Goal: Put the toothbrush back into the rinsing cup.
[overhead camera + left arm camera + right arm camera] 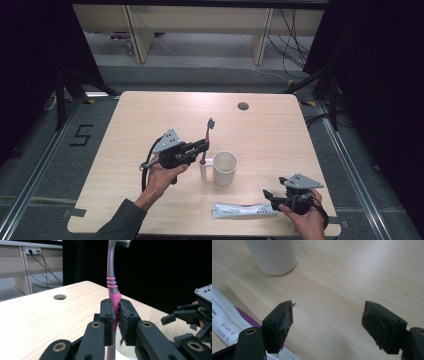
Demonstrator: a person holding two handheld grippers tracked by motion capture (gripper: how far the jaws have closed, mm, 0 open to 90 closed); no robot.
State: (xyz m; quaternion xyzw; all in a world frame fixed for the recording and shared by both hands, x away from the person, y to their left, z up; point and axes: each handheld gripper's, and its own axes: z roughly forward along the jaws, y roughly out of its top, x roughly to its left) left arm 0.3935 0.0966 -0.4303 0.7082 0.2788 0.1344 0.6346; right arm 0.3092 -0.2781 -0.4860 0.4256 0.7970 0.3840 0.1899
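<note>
Nearest the camera, the right gripper (270, 196) rests low over the surface (150, 115), its fingers (280, 325) spread wide with nothing between them; the toothpaste tube (245, 210) lies just beside them. Left gripper (115, 315) fingers clamp the pink toothbrush (111, 282) upright, beside the white mug (224, 168).

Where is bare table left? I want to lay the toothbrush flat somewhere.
The far half of the table, from its round hole back to the toothbrush, is bare, as is the right side beyond the white cup. The near edge is crowded: the toothpaste tube lies beside the right claw.
</note>
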